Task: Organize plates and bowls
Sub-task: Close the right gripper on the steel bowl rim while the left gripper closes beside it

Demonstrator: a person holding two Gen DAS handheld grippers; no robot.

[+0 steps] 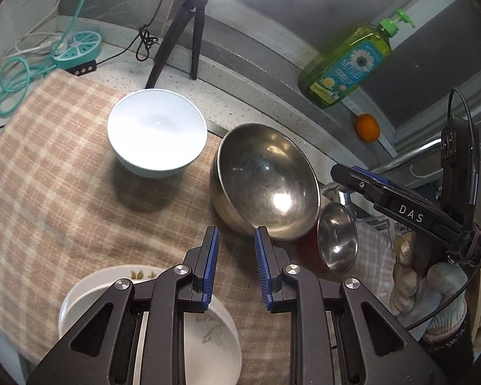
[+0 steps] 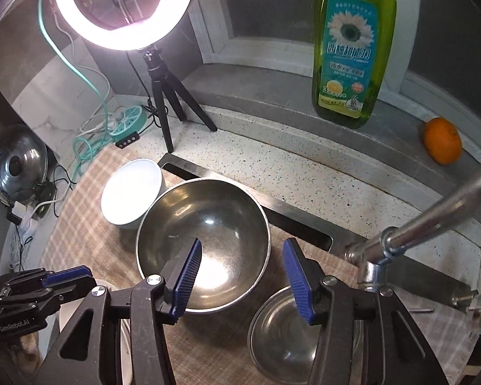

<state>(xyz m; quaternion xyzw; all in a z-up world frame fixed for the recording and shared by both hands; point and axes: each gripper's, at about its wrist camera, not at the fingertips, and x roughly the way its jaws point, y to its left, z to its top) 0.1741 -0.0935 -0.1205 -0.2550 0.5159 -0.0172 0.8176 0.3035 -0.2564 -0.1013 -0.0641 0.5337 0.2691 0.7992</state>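
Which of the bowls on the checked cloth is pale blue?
The pale blue bowl farthest back, near the tripod; the others are steel or white.

Green soap bottle [image 2: 352,48] and orange [image 2: 442,141] on the sill — ring light [image 2: 125,6] on its tripod [image 2: 170,102].

Looks like somebody's home kitchen, honestly. There's a speckled stone desk [image 2: 304,173] with a steel sink rim [image 2: 272,207] set into it and a chrome faucet [image 2: 433,211] arching over. A green bottle of dish soap [image 2: 352,51] and an orange [image 2: 442,141] sit on the window ledge, and a pot lid [image 2: 16,163] leans at the far left. Steel bowls [image 2: 205,240] rest on a checked cloth [image 1: 64,176]. Only odd bit: a ring light [image 2: 125,6] on a little tripod.
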